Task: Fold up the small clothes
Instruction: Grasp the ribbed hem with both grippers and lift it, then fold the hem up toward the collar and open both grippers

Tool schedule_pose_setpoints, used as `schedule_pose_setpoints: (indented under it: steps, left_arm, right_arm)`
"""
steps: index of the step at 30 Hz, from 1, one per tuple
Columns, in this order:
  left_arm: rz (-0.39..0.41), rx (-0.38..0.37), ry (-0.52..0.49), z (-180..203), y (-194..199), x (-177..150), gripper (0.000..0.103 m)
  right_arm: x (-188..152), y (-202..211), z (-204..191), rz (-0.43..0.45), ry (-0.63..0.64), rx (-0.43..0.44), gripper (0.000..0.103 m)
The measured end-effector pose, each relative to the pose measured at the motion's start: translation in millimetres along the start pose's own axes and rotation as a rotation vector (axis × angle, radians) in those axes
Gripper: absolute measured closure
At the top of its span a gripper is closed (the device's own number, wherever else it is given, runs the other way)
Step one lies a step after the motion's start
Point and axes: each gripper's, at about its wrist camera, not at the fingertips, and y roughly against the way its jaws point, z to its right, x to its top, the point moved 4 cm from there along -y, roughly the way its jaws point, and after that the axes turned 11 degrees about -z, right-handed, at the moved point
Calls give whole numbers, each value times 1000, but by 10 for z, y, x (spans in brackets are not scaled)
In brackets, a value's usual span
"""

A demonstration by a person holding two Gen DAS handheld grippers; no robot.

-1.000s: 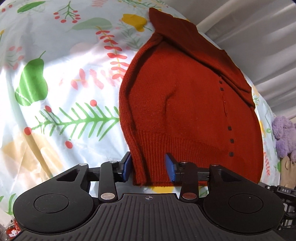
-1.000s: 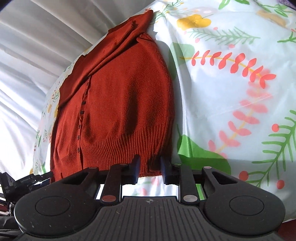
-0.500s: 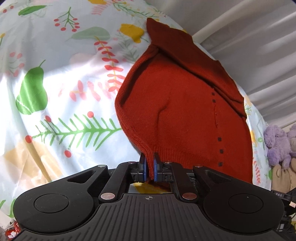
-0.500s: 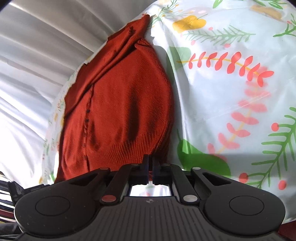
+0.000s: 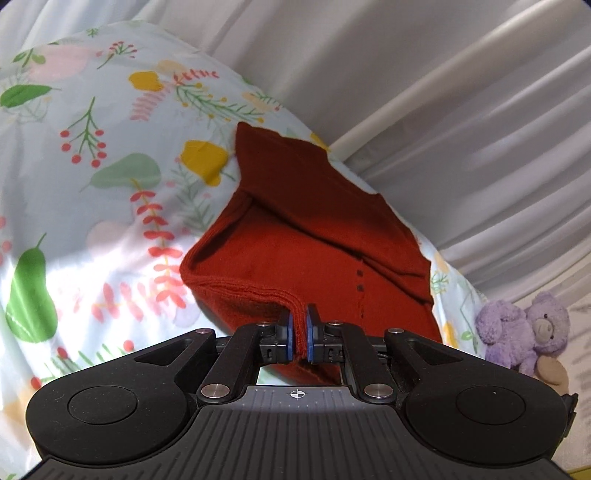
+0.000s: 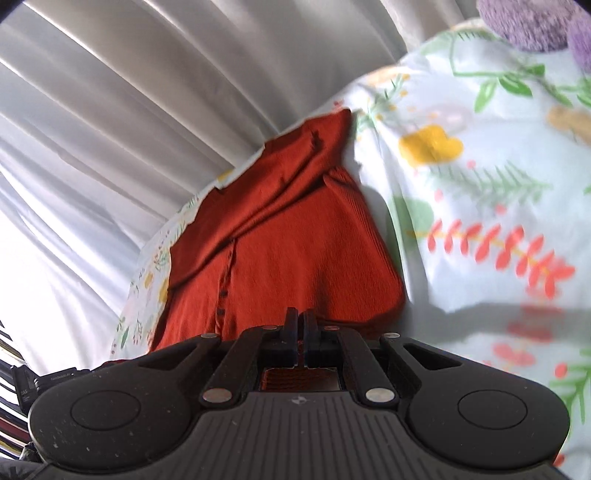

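Observation:
A rust-red knitted cardigan [image 5: 310,240] with a row of small dark buttons lies on a floral sheet [image 5: 92,184]; its sleeves are folded across the upper part. My left gripper [image 5: 300,332] is shut on the ribbed hem at one bottom corner and holds it lifted, so the hem curls over. My right gripper [image 6: 300,332] is shut on the other bottom corner of the cardigan [image 6: 280,243], also raised off the sheet [image 6: 480,221]. The lower body of the cardigan bulges up between the two grips.
White pleated curtains [image 5: 443,110] hang just behind the far edge of the sheet. A purple plush bear [image 5: 524,332] sits to the right of the cardigan, and its fur also shows in the right wrist view [image 6: 535,22].
Both grippers went from open around the hem to shut on it. They then lifted the hem and carried it forward toward the collar, so the cardigan looks shorter and bunched.

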Motion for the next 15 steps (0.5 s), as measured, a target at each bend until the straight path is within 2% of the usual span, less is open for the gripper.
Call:
schedule_pose_setpoints:
  steps: [4, 8, 11, 15]
  left_arm:
    - [35, 3, -9, 26, -44, 265, 95]
    - [52, 24, -4, 6, -248, 571, 95]
    - [51, 70, -7, -44, -489, 764, 95]
    - [21, 184, -53, -117, -914, 902, 95]
  right_arm:
    - [250, -16, -111, 45, 29, 2, 101]
    - [542, -127, -199, 81, 63, -22, 101]
    - [766, -290, -203, 102, 79, -65, 101]
    - [952, -611, -162, 103, 115, -176, 101]
